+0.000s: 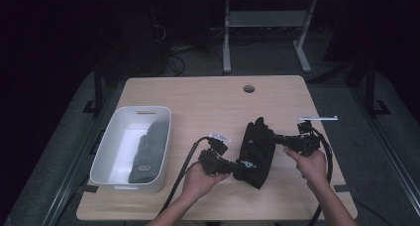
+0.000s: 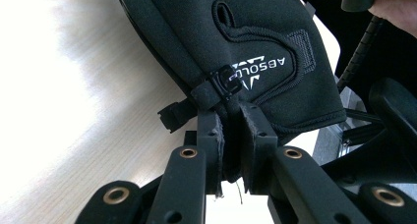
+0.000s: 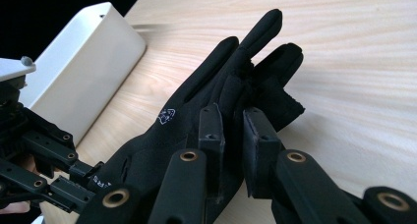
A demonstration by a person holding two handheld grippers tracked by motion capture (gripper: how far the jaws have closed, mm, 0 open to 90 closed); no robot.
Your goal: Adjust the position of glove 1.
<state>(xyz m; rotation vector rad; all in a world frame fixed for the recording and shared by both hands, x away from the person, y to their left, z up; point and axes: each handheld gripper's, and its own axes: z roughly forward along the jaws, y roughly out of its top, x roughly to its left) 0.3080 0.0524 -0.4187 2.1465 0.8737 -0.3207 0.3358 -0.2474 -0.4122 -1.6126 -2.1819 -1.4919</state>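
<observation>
Crosswise, black glove (image 1: pixel 256 151) hung between both tools, long axis six to twelve o'clock; left gripper (image 1: pixel 236 168) clamped its cuff, right gripper (image 1: pixel 274 137) pinched the fingers; bin (image 1: pixel 110 141) at nine o'clock.

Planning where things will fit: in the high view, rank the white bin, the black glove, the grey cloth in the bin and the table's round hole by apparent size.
1. white bin
2. black glove and grey cloth: too close to rank
3. round hole

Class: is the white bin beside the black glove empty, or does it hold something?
Not empty. The white bin holds a grey cloth item lying along its right side; its left half is bare.
</observation>
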